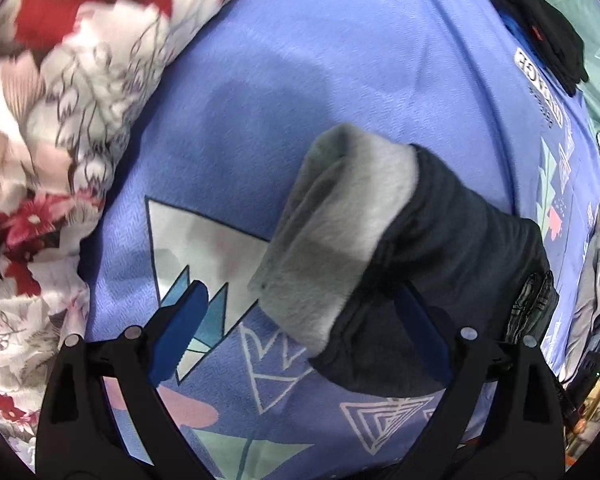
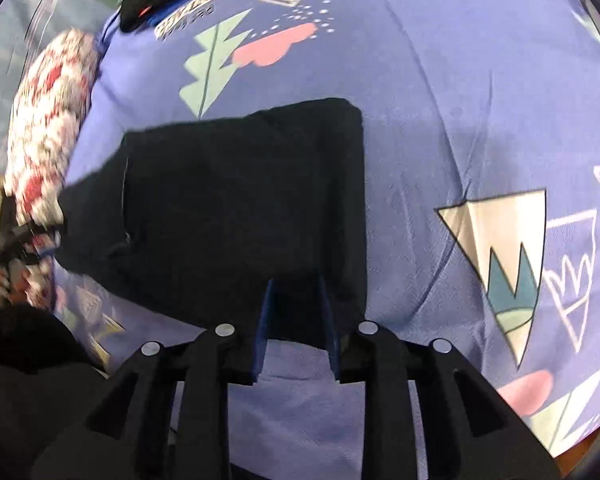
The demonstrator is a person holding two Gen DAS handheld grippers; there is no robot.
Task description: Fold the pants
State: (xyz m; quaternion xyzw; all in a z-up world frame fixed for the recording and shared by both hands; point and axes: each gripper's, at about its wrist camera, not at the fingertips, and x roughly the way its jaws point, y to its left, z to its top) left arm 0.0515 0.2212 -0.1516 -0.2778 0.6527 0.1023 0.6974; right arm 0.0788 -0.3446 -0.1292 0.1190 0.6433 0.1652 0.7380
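The pants are dark with a grey fleece lining. In the left wrist view a pant end (image 1: 412, 264) hangs turned back, showing the grey lining (image 1: 340, 240), draped over the right finger of my left gripper (image 1: 300, 332), whose jaws stand wide apart. In the right wrist view the dark pants (image 2: 236, 208) lie folded flat as a rectangle on the blue patterned sheet (image 2: 440, 100). My right gripper (image 2: 296, 320) has its fingers narrowly apart over the near edge of the pants; whether it pinches the cloth is unclear.
A red and white floral blanket (image 1: 60, 140) lies bunched at the left and also shows in the right wrist view (image 2: 48, 128). Black clothing (image 1: 540, 24) lies at the sheet's far edge. More garments (image 1: 596, 292) hang at the right.
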